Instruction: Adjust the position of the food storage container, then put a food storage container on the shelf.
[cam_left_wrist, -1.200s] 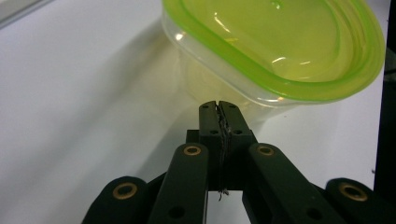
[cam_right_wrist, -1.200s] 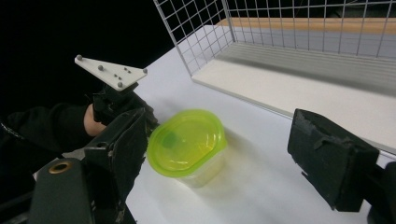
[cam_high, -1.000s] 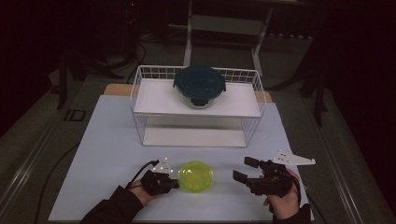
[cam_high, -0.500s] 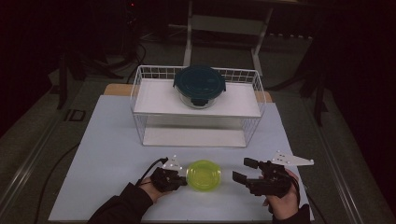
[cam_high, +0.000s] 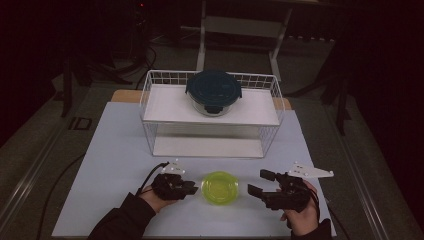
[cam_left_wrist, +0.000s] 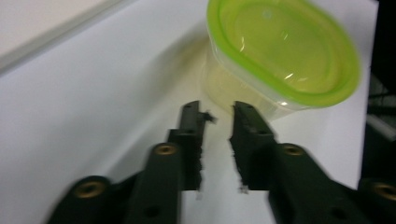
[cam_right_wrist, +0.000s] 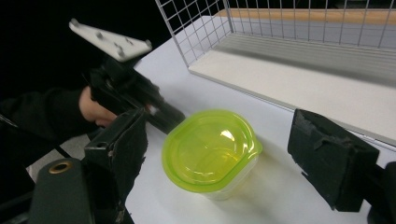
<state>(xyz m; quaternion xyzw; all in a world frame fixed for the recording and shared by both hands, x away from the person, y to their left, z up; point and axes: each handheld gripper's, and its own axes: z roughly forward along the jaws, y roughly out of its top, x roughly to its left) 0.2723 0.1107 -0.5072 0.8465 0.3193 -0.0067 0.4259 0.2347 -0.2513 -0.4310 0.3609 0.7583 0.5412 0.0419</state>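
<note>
left claw (cam_left_wrist: 217, 112) just opening, off green container (cam_left_wrist: 285, 51)

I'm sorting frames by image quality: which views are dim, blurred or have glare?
High view: dim overall, with dark surroundings, and only the table is lit. Left gripper view: soft with motion blur, the left gripper has smeared edges, and there are small glints on the green container's lid. Right gripper view: sharper, with a bright highlight on the lid and the near pads out of focus.
</note>
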